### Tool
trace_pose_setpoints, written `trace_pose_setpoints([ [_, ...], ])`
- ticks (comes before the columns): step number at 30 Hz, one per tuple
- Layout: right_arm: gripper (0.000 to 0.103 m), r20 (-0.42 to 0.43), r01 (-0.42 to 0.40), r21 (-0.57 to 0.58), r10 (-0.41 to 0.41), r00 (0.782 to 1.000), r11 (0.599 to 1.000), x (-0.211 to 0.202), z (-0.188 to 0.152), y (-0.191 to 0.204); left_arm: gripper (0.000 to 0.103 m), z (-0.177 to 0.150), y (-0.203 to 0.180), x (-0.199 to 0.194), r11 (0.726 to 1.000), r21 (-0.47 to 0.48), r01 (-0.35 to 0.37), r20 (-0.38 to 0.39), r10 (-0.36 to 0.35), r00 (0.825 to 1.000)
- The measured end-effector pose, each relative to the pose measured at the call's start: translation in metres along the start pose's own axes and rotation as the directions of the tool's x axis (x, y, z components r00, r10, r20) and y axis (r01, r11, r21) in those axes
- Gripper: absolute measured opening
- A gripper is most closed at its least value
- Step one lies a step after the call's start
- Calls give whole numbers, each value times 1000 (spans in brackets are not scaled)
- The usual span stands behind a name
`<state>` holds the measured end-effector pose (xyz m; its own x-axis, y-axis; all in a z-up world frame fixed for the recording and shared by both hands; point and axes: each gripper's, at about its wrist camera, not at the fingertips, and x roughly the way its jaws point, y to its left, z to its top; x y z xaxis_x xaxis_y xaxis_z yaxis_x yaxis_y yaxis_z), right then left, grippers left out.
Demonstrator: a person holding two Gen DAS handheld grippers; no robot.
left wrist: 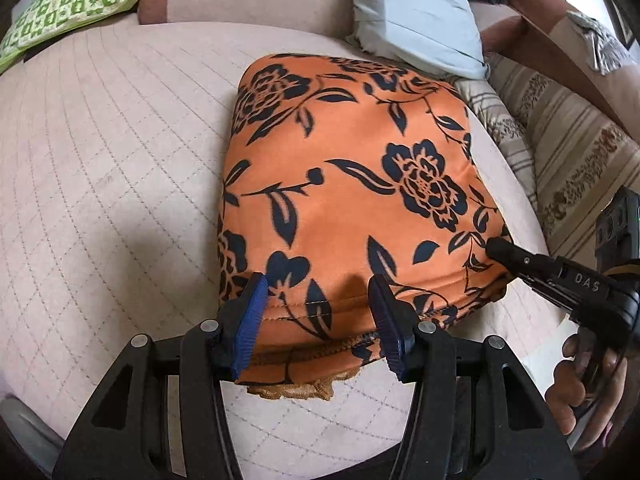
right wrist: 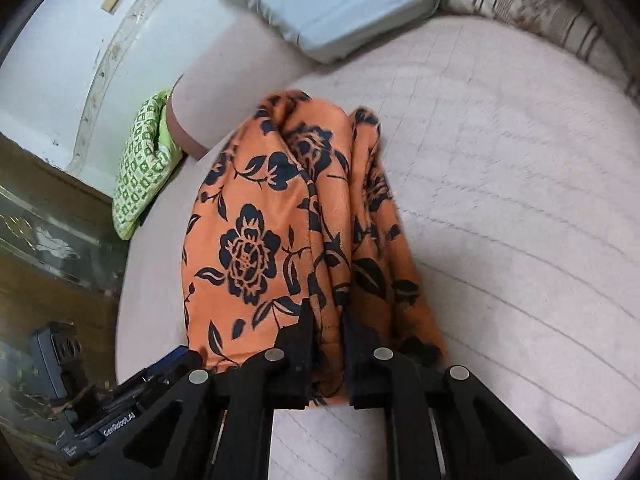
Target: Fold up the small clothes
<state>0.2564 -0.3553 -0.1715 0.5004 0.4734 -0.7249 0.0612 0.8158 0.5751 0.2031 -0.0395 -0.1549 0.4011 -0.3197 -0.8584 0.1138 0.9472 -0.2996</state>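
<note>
An orange garment with a black flower print [left wrist: 344,184] lies folded on the quilted pinkish bed cover [left wrist: 100,200]. My left gripper [left wrist: 318,292] is open, its blue-padded fingers [left wrist: 250,320] straddling the garment's near hem. My right gripper [right wrist: 328,320] is shut on the garment's edge [right wrist: 280,216], with bunched cloth between its black fingers. The right gripper also shows in the left wrist view [left wrist: 500,250], touching the garment's right side.
A light blue pillow [left wrist: 416,12] lies beyond the garment. A green patterned cushion [left wrist: 72,4] sits at the far left. A striped beige blanket [left wrist: 568,148] lies to the right. The bed's left edge and a dark floor [right wrist: 48,240] show in the right wrist view.
</note>
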Motion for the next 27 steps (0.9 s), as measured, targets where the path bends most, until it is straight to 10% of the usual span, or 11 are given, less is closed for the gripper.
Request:
trace_pose_setpoints([
  [5,12,-95,60,32,-57,994,998,35,-11,-32,52,0,-6,16,998,39,-46,-33,48,998],
  [13,16,39,10,-44,-8,999,999,-18,2,-7,52,11,35,-17,988,-131,84,15,-83,996],
  [17,47,88,-32,-87,40,995,996,-25,22,0,52,38,58,-11,968,-238,78,39,-70,997],
  [25,46,3,-90,-68,90,996,994,29,103,8,52,105,80,36,923,-366,119,16,-122,992],
  [27,30,-51,-84,-59,81,995,995,54,120,8,52,111,80,47,925,-366,108,-6,-118,993],
])
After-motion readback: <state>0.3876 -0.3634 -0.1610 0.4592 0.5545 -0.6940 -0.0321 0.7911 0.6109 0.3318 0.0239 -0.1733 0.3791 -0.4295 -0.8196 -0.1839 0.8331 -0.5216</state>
